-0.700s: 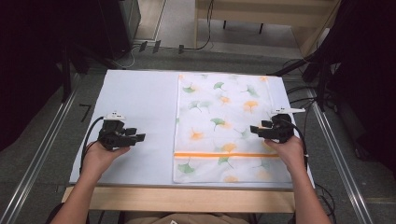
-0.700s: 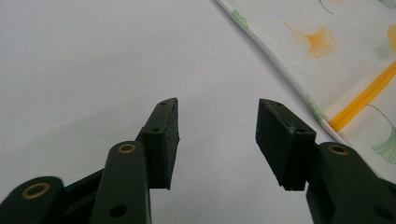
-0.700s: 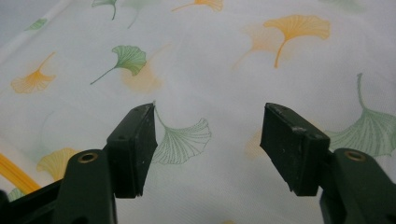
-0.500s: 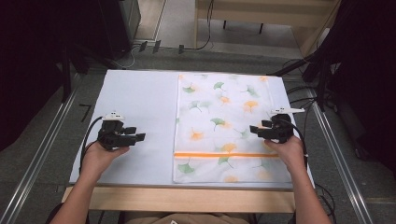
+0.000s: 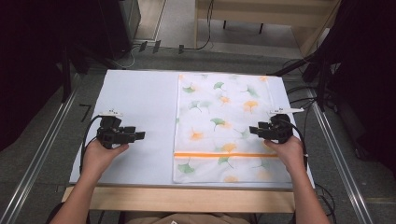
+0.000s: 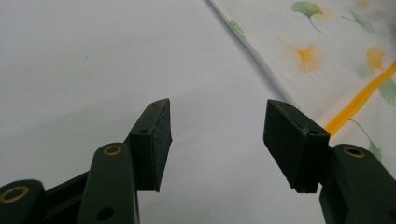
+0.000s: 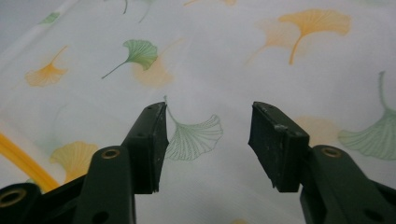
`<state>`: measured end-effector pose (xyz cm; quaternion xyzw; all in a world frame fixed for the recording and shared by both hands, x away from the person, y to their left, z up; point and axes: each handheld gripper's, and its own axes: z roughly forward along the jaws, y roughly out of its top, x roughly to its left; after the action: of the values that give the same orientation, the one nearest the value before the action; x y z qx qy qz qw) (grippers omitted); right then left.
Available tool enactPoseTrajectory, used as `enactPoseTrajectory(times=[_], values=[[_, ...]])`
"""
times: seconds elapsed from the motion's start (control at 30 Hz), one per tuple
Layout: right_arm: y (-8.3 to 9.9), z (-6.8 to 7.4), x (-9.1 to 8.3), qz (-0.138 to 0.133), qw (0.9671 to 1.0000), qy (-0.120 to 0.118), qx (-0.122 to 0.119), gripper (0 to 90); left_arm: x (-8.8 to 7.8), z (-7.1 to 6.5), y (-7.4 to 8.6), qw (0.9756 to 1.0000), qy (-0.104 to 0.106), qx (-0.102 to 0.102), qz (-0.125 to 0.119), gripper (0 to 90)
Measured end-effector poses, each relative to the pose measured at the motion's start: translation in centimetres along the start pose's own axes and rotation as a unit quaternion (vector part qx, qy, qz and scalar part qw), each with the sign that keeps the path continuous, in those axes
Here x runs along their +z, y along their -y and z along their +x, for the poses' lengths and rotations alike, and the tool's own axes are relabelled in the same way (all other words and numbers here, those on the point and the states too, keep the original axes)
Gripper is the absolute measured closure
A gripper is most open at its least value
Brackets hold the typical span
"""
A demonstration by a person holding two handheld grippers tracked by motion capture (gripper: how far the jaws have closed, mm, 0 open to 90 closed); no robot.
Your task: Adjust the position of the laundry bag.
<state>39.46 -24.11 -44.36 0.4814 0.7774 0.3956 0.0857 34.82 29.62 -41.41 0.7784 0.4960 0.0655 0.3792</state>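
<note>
Smooth leaf-printed cloth (image 5: 223,126) lies flat; left tongs (image 6: 217,135) and right tongs (image 7: 208,140) both gape, released.

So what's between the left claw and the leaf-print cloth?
Only bare white table top. In the high view the left claw sits open, short of the leaf-print cloth; the left gripper view shows the same.

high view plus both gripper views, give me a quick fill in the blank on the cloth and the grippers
1. The leaf-print cloth lies flat on the ____ half of the white table.
2. A single ____ stripe crosses the cloth near the person's edge.
3. The right gripper hovers over the cloth with its jaws ____.
4. The left gripper is over bare ____.

Missing words: right; orange; open; table
</note>
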Motion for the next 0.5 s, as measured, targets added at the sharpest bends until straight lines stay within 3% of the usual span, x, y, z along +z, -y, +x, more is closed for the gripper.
enactPoseTrajectory(times=[0.2, 0.27, 0.33, 0.5], values=[[-0.01, -0.04, -0.09, -0.003, 1.0, 0.007, -0.003, 49.3, 0.28, -0.41, -0.04, 0.9999, -0.01, 0.008, 0.007, 42.2], [0.02, 0.07, -0.14, -0.006, 0.9998, 0.016, -0.009, 47.8, 0.38, -0.42, -0.19, 0.9996, -0.01, -0.021, 0.014, 43.0], [0.06, 0.15, -0.12, -0.006, 0.9997, 0.018, -0.015, 47.6, 0.42, -0.41, -0.24, 0.9995, -0.008, -0.025, 0.018, 44.5], [0.15, 0.27, 0.0, 0.003, 0.9996, 0.017, -0.02, 46.0, 0.56, -0.55, -0.22, 0.9996, -0.016, -0.011, 0.022, 44.7]])
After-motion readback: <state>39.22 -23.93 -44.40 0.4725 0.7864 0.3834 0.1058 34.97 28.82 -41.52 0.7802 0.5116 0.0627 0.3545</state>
